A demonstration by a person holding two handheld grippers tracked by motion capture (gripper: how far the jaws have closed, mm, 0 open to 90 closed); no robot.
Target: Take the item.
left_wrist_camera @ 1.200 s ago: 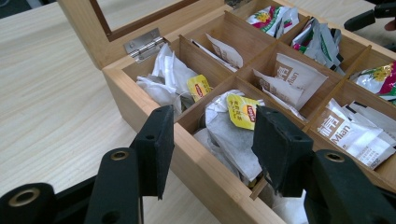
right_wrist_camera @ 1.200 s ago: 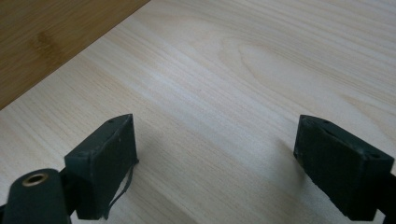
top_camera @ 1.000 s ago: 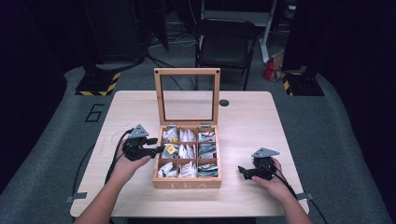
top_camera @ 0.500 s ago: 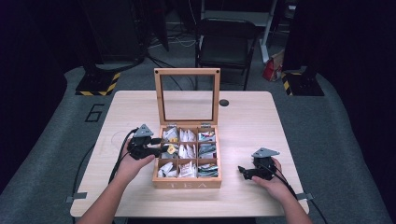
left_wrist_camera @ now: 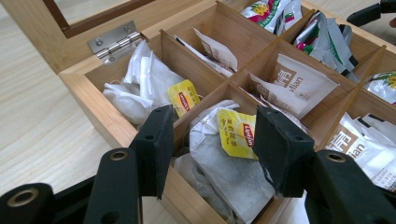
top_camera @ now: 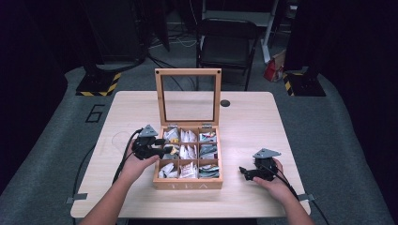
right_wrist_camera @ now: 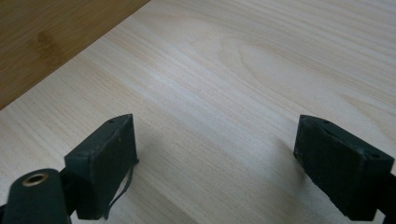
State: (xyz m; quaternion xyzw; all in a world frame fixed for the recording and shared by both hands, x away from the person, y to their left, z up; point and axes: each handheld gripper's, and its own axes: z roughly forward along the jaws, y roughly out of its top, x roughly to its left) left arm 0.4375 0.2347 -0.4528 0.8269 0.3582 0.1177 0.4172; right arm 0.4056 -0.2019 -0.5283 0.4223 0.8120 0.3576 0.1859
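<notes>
Your left gripper [left_wrist_camera: 210, 140] hangs at the left edge of the wooden tea box [top_camera: 187, 183], its jaws having just opened further, astride a yellow-tagged tea bag [left_wrist_camera: 236, 135] without pressing it. Your right gripper [right_wrist_camera: 215, 158] rests wide open and empty over the surface [right_wrist_camera: 261, 70].

Table [top_camera: 263, 122] brightly lit from above in the high view, surroundings sunk in near-darkness, picture soft and grainy, faint glare on the tea box [top_camera: 187, 185] lid glass, close views evenly lit, soft shadows cast under blurred jaws at lower frame
</notes>
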